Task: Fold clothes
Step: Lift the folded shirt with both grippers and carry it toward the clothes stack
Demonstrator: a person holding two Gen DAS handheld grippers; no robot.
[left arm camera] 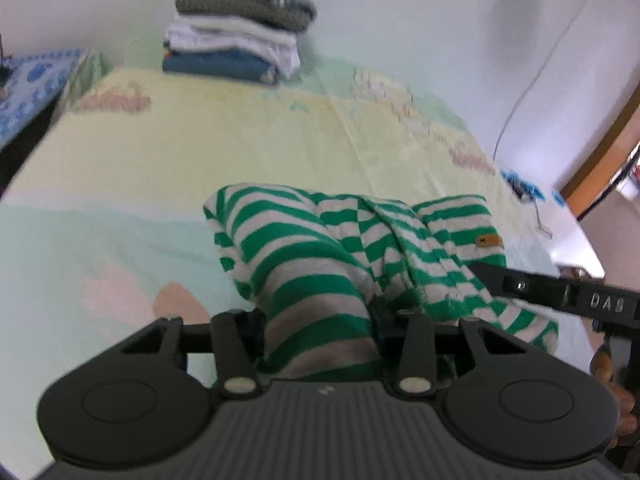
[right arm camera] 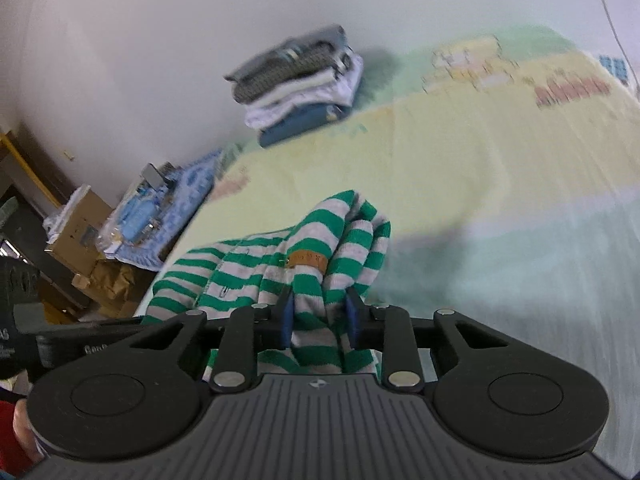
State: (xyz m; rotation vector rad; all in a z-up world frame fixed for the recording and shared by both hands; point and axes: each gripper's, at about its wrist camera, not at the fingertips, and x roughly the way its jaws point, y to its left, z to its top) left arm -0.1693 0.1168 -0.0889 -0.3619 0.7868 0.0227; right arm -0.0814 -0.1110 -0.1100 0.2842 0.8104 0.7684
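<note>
Both my grippers, left (left arm camera: 318,320) and right (right arm camera: 320,320), clamp the bunched striped garment (left arm camera: 304,240) between near-closed jaws; I'd keep tension even, edges aligned ahead.

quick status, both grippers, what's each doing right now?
Left gripper: shut on the striped garment.
Right gripper: shut on the same striped garment, near its brown tag.

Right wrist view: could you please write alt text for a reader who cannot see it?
The right hand-held gripper is shut on a bunched green-and-white striped garment with a small tan label, held over a yellow and pale green bedsheet. A stack of folded clothes sits by the white wall.
</note>
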